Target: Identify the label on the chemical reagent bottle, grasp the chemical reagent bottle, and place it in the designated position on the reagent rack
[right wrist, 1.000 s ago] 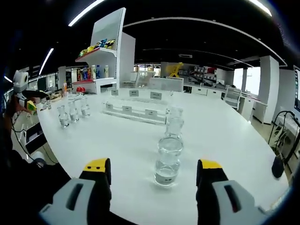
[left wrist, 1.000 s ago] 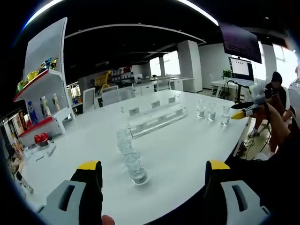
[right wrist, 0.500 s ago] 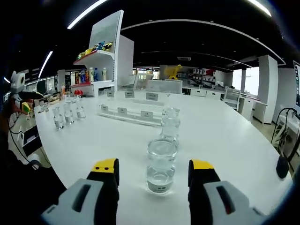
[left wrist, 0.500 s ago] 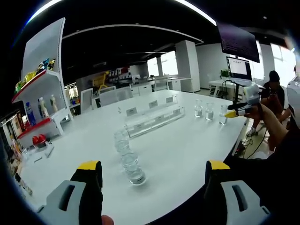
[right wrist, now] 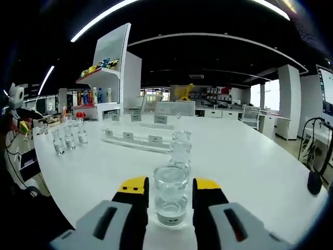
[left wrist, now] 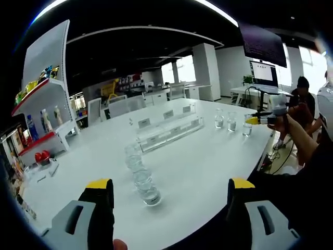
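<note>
Count, right gripper view: six clear reagent bottles on the white table [right wrist: 250, 156]. Three stand in a row at frame centre [right wrist: 170, 194], three in a group at left [right wrist: 68, 138]. One clear reagent rack [right wrist: 136, 139] at centre. One shelf unit [right wrist: 106, 88] at upper left. Two grippers [right wrist: 168, 188] [left wrist: 169, 188].

Honestly nothing I can actually read from here. The nearest reagent bottle [right wrist: 170, 195] between my right jaws has a small dark label at its base, way too blurry for letters. The reagent rack [right wrist: 136, 140] at 11 o'clock of it carries little white name cards, text too tiny. Same story from my left gripper view: cards on the rack [left wrist: 169, 130] are blank smudges, and the monitor [left wrist: 264, 73] at 2 o'clock shows just a bright page.
</note>
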### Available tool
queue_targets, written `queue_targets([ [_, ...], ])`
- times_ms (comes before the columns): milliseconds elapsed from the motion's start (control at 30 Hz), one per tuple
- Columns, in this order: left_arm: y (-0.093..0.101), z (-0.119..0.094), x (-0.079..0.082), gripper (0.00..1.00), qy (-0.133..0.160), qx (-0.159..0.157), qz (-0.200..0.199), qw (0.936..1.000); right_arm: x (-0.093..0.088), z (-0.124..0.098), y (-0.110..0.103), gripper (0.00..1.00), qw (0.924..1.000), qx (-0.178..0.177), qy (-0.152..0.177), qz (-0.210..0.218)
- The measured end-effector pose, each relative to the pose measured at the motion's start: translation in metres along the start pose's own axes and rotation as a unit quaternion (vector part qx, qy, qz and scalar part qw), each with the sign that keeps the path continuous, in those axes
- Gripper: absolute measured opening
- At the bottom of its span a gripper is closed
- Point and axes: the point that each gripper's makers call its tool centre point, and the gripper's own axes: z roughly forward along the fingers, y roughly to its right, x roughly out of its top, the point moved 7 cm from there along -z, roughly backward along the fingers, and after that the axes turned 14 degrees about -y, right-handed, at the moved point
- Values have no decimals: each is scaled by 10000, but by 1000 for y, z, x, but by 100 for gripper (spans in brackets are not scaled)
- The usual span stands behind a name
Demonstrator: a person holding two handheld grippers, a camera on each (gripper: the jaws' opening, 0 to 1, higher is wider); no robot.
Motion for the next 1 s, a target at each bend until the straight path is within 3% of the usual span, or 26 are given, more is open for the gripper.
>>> queue_targets([
  [333, 2, -2, 2, 90, 86, -11, 6, 10000, -1, 8, -1, 32, 9999, -32, 94, -58],
  [567, 0, -4, 4, 89, 110, 54, 2, 9999, -3, 10, -1, 23, 9998, -59, 160, -80],
  [1000, 4, -4, 7, 89, 143, 7, 58, 9999, -4, 11, -2, 22, 9992, -121, 344, -154],
])
